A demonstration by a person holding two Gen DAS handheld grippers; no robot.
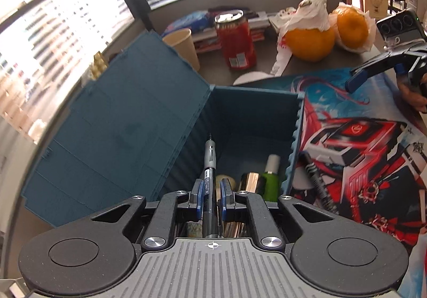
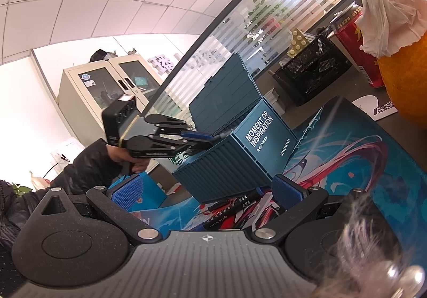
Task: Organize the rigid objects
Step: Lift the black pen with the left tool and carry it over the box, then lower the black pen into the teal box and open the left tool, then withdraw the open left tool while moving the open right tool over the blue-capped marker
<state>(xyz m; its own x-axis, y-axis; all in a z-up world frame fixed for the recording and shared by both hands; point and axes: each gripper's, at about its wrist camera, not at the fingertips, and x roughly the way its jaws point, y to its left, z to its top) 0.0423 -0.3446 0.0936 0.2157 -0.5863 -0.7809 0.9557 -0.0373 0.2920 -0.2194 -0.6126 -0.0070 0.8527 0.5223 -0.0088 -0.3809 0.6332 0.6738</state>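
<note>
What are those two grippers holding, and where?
The left gripper clamps a slim electric screwdriver mid-body above the teal box. The right gripper is open, holding nothing.

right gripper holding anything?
No: the right gripper stands open and empty above the black pen on the printed mat.

The left gripper (image 1: 210, 192) points forward and down. Its two blue fingers (image 1: 198, 191) are squeezed close, with a thin tool pinched between them. The right gripper (image 2: 210, 191) sits low. Its blue pads (image 2: 128, 191) are spread wide apart with nothing between them.
</note>
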